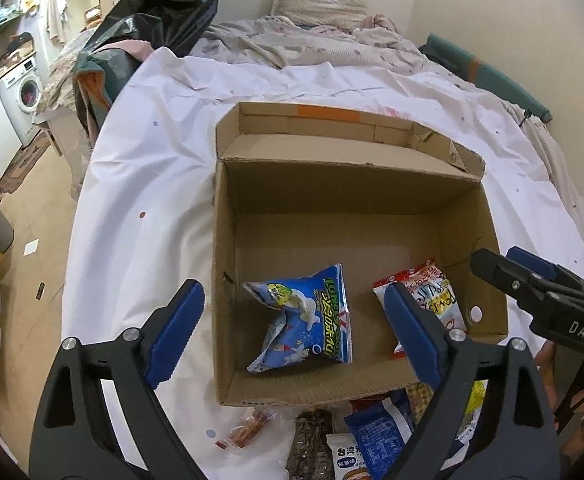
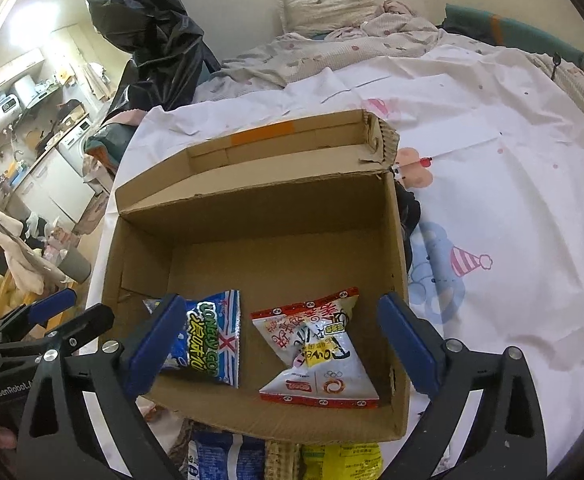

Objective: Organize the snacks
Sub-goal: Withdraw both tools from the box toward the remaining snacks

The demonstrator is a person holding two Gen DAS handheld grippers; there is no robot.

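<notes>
An open cardboard box (image 1: 372, 200) (image 2: 259, 208) sits on a white bed sheet. Inside it lie a blue snack bag (image 1: 312, 320) (image 2: 207, 340) on the left and a red-and-white snack bag (image 1: 440, 300) (image 2: 320, 356) on the right. My left gripper (image 1: 292, 332) is open and empty above the box's near left part. My right gripper (image 2: 279, 344) is open and empty above the box's near edge; it also shows in the left wrist view (image 1: 512, 264). More snack packets (image 1: 356, 436) (image 2: 283, 460) lie on the sheet in front of the box.
The bed (image 2: 512, 208) stretches right and back, with a rumpled blanket (image 1: 312, 40) and pillow (image 1: 320, 4) at the far end. A black plastic bag (image 1: 159, 8) stands at the back left. The floor and a washing machine (image 1: 25, 92) are far left.
</notes>
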